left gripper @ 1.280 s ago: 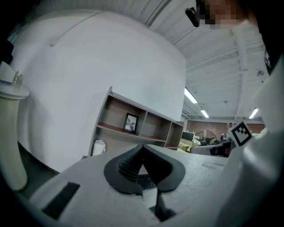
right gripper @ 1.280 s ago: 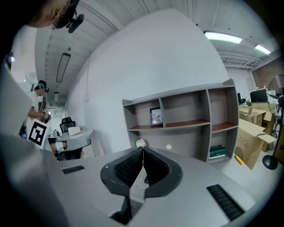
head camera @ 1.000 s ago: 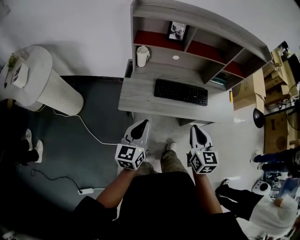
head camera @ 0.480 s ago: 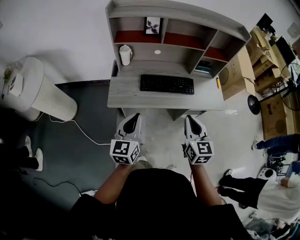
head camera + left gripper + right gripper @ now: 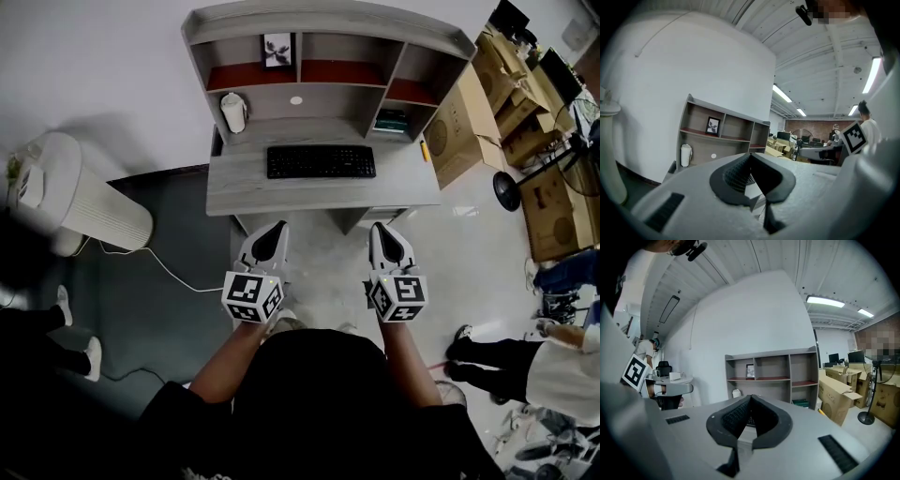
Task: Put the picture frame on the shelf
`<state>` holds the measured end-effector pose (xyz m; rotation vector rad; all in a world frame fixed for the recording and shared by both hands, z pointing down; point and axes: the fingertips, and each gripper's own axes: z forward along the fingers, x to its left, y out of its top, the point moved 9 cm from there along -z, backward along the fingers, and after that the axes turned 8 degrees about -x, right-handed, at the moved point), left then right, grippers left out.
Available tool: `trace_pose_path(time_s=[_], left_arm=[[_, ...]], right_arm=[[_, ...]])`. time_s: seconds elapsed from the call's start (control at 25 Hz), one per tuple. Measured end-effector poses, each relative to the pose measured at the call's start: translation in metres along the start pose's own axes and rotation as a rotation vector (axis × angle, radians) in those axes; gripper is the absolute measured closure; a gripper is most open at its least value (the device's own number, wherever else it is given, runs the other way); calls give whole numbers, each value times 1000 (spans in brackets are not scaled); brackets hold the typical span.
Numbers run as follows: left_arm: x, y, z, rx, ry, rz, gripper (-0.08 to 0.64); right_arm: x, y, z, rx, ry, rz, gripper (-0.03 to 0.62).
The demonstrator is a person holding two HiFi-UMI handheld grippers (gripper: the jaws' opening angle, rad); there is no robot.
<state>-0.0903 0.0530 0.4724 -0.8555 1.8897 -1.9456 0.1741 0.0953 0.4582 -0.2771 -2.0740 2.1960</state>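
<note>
A small black picture frame (image 5: 277,51) stands upright in the upper left compartment of the grey shelf unit (image 5: 328,19) on top of the desk. It also shows in the left gripper view as the picture frame (image 5: 712,125) and in the right gripper view as the picture frame (image 5: 750,371). My left gripper (image 5: 273,230) and right gripper (image 5: 382,230) hang side by side over the floor, well short of the desk's front edge. Both point toward the desk. Left gripper (image 5: 750,155) is shut and empty, and the right gripper (image 5: 750,397) is shut and empty too.
A black keyboard (image 5: 321,161) lies on the desk (image 5: 234,192), with a white jug (image 5: 232,112) at the back left. A white round table (image 5: 66,187) stands to the left, with a cable (image 5: 173,272) on the floor. Cardboard boxes (image 5: 459,122) and people's legs (image 5: 497,352) are to the right.
The desk and shelf have slid left and further off in the head view, as the person stepped back. Both grippers stayed shut, held side by side.
</note>
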Motion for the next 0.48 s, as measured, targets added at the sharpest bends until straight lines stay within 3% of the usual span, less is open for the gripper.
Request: trace_pose_path(time_s=[0.48], left_arm=[[-30, -5, -6, 27, -36, 5, 543]], right_arm=[[-6, 10, -29, -56, 34, 3, 580]])
